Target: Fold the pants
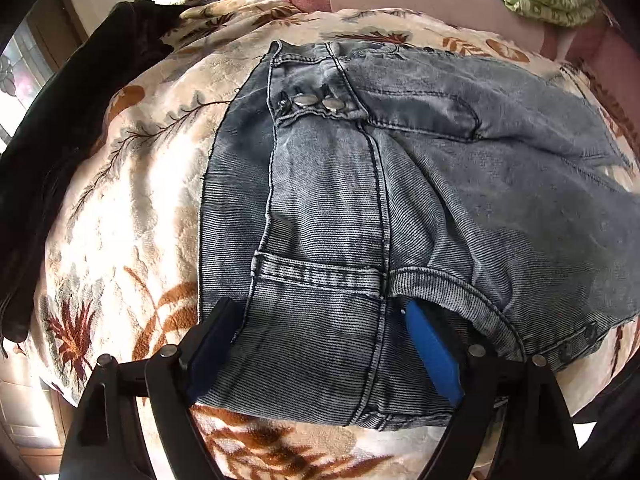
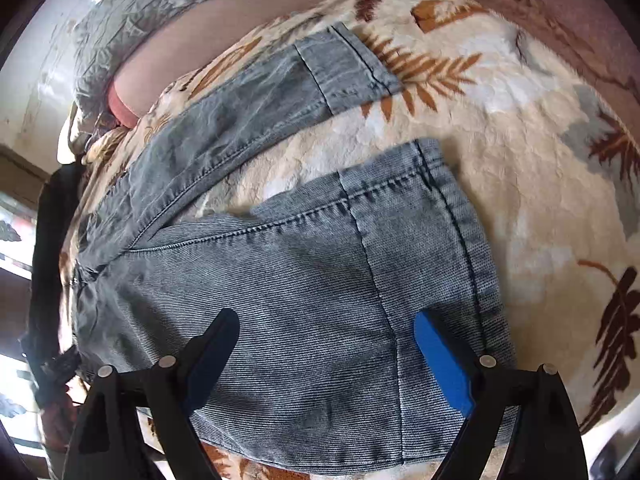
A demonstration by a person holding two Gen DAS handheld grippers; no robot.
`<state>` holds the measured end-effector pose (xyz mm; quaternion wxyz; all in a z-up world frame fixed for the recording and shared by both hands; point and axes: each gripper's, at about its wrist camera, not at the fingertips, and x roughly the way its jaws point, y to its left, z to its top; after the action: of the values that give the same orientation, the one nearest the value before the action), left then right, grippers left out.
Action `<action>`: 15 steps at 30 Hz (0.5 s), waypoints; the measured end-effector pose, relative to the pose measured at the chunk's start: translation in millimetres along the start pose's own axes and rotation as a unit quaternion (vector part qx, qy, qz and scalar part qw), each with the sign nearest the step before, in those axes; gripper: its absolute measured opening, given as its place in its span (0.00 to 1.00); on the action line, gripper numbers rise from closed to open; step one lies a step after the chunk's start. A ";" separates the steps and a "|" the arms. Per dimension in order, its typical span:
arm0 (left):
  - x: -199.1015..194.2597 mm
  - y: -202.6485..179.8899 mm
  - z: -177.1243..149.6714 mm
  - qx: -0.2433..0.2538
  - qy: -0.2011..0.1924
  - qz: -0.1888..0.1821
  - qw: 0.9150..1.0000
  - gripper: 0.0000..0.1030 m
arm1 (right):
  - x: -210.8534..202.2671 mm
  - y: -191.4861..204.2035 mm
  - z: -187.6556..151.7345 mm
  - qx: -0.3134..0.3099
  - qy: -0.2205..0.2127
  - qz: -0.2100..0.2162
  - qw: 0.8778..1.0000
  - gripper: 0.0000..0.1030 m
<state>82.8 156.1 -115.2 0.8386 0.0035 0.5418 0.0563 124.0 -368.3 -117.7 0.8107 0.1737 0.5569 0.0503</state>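
Pants (image 1: 360, 184) in washed blue denim are lying spread on the leaf-print blanket (image 1: 132, 184), filling the middle of my left wrist view, with the waistband and its metal buttons (image 1: 316, 102) sitting toward 12 o'clock. I am holding the left gripper (image 1: 316, 320) over the near edge of the denim at 6 o'clock, its jaws standing wide, one on either side of a seam and gripping nothing. In my right wrist view I am hovering the right gripper (image 2: 326, 328) over the nearer leg (image 2: 320, 280), jaws likewise wide apart and holding nothing. The other leg (image 2: 260, 92) is stretching toward 11 o'clock, its cuff well apart from the nearer cuff. A black garment (image 1: 60, 140) is lying at 9 o'clock, just beside the blanket's edge.
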 end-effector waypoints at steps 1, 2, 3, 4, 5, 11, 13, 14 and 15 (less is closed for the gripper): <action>-9.5 2.9 2.0 -0.008 -0.015 -0.012 1.000 0.84 | -5.2 6.9 1.7 -0.003 -0.001 0.001 1.000 0.89; -21.0 5.9 3.2 -0.014 -0.038 -0.020 0.999 0.84 | -12.0 11.9 5.5 -0.004 -0.013 0.020 1.000 0.89; -31.1 7.8 6.5 -0.017 -0.057 -0.022 0.998 0.84 | -19.8 16.7 9.7 -0.004 -0.028 0.033 0.999 0.89; -40.0 10.3 10.8 -0.020 -0.074 -0.021 0.997 0.84 | -26.1 20.9 15.2 -0.005 -0.040 0.034 0.999 0.89; -46.6 12.6 16.7 -0.028 -0.090 -0.022 0.995 0.84 | -32.0 24.1 21.8 -0.007 -0.053 0.033 0.998 0.89; -36.6 44.1 59.7 -0.093 -0.096 -0.066 0.989 0.84 | -37.9 10.3 76.2 0.050 -0.109 0.029 0.992 0.89; -17.8 57.7 74.2 -0.116 -0.078 -0.075 0.987 0.84 | -31.4 3.0 76.7 0.077 -0.102 0.046 0.991 0.89; -7.5 66.6 79.8 -0.135 -0.067 -0.086 0.985 0.84 | -28.3 2.3 73.1 0.078 -0.101 0.061 0.990 0.89; -0.2 76.0 83.7 -0.154 -0.057 -0.102 0.981 0.84 | -25.7 2.9 65.5 0.077 -0.102 0.073 0.989 0.89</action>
<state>151.9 236.2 -75.4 0.8601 -0.1776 0.4754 0.0525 175.0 -387.5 -73.1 0.8416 0.2800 0.4594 0.0479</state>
